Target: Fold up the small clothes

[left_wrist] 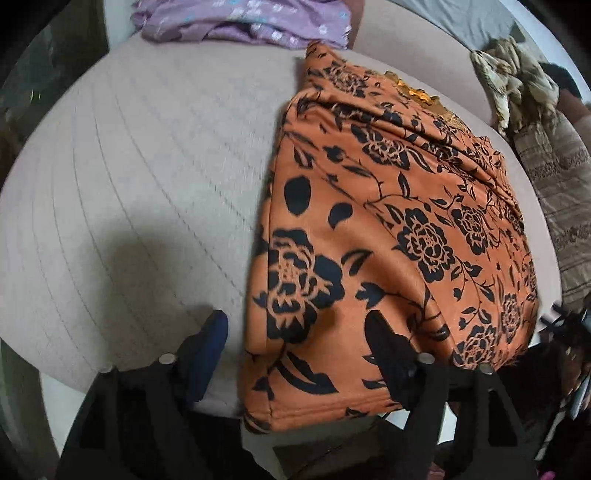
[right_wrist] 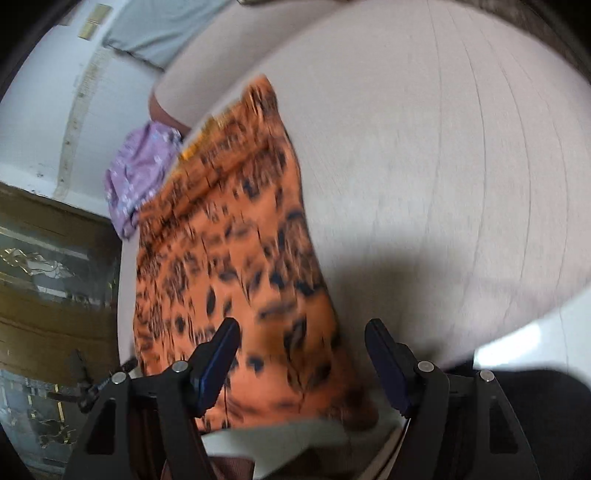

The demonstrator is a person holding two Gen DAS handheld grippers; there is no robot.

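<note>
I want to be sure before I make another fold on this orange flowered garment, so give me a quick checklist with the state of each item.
1. Left gripper open, nothing pinched: ok.
2. Right gripper open, nothing pinched: ok.
3. Orange garment lying on the quilted surface: ok.
4. Garment smooth: not ok, creases along its far part.
5. Purple garment apart from the orange one: cannot tell, they look close.
6. Near edge fully supported: not ok, it overhangs.
</note>
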